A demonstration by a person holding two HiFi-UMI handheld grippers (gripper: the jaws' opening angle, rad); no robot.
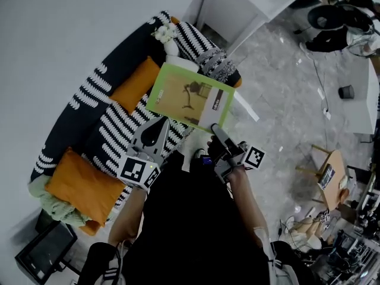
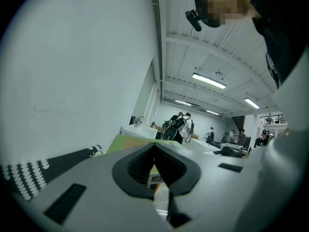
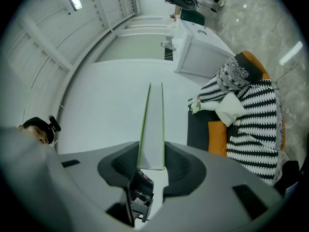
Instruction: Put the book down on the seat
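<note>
The right gripper (image 1: 215, 129) has its fingers squeezed onto one edge of the green book (image 1: 189, 97). It holds the book up in the air over the stripy sofa (image 1: 116, 134). The left gripper (image 1: 160, 121) has its fingers closed on nothing, just beside the book.

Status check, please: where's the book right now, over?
Right gripper jaws clamped on green book. Left gripper jaws together, at book's near edge. Book over striped sofa, not down. Orange cushion alongside.
</note>
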